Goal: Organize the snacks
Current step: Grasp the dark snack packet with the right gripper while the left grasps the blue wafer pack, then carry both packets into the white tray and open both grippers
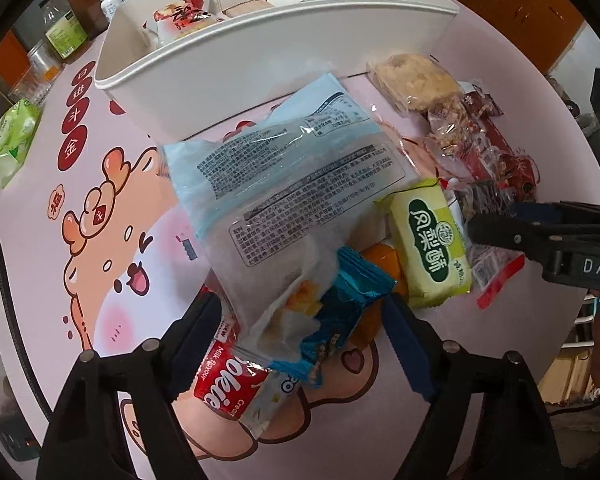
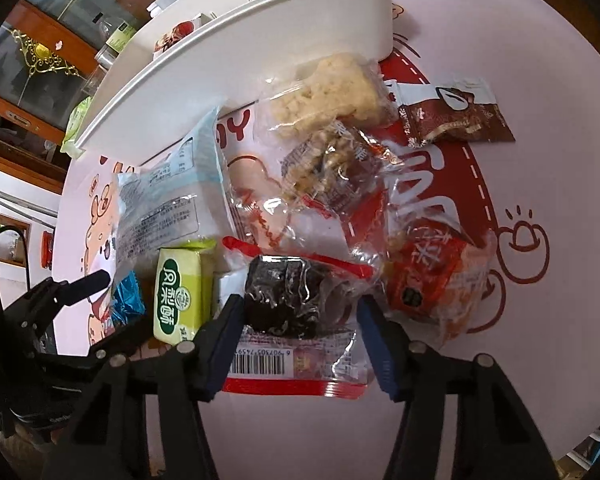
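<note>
Here the likeliest slip is a double pick. The left gripper (image 1: pixel 304 340) stands wide, its jaws straddling a heap where the blue-and-clear pastry bag (image 1: pixel 276 196) lies over a teal wafer pack (image 1: pixel 352 300) and a red milk cookie pack (image 1: pixel 228 380); no pad presses on anything yet, and closing there could pinch two wrappers together or let the slick film slide out. The right gripper (image 2: pixel 300 344) is narrower, its pads on either side of a dark brownie in a clear wrapper with red edges (image 2: pixel 288 300), not visibly pressing. That loose film may crumple rather than hold, and the green pineapple cake pack (image 2: pixel 180 296) lies just beside the nearer pad, so it could be nudged. The snacks lie jumbled on the pink cartoon table mat (image 1: pixel 112 240), in front of the white divided bin (image 1: pixel 260 64), which already holds a couple of packets.
</note>
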Available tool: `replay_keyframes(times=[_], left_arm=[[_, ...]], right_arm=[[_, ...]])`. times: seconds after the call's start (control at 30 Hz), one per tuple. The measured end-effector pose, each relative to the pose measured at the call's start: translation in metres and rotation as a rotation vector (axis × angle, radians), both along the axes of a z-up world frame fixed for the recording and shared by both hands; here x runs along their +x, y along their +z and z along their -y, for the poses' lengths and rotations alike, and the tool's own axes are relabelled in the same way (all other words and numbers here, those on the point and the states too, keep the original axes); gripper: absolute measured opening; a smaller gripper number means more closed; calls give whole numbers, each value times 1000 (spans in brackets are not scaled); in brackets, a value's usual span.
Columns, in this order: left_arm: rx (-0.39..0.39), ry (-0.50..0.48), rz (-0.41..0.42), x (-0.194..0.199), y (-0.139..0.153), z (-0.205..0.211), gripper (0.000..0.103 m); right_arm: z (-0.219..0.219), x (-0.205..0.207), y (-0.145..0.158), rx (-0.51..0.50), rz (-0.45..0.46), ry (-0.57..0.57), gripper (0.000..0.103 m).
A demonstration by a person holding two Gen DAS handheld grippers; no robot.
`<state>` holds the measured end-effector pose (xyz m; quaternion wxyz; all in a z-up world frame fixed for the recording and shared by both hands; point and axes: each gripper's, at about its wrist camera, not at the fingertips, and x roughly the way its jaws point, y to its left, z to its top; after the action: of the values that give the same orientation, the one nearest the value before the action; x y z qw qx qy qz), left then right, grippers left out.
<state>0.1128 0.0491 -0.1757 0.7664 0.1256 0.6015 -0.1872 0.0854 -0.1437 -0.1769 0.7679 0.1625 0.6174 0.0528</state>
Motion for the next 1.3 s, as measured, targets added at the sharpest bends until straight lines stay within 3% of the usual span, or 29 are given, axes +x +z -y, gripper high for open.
replay_keyframes(times=[0.1,0.2,0.23,0.33,0.77,1.3], left_arm=[[3,-10,9,-1,0,3,72],[30,-20,15,-1,-2,5,53],[33,-16,12,0,-4,6,41],[34,2,18,0,-3,3,34],[-47,63,25,-15,20,-15,33],[-163,94,116,-33,83,-9,33]], right_arm=[[0,0,-1,6,2,-3,57],[-1,1,-1,12,4,-4,56],[-1,1,-1,14,4,-2,56],[2,-4,0,16,7,0,56],[6,-23,23,13,54,10,56],[-6,-30,75,2,172,73,56]])
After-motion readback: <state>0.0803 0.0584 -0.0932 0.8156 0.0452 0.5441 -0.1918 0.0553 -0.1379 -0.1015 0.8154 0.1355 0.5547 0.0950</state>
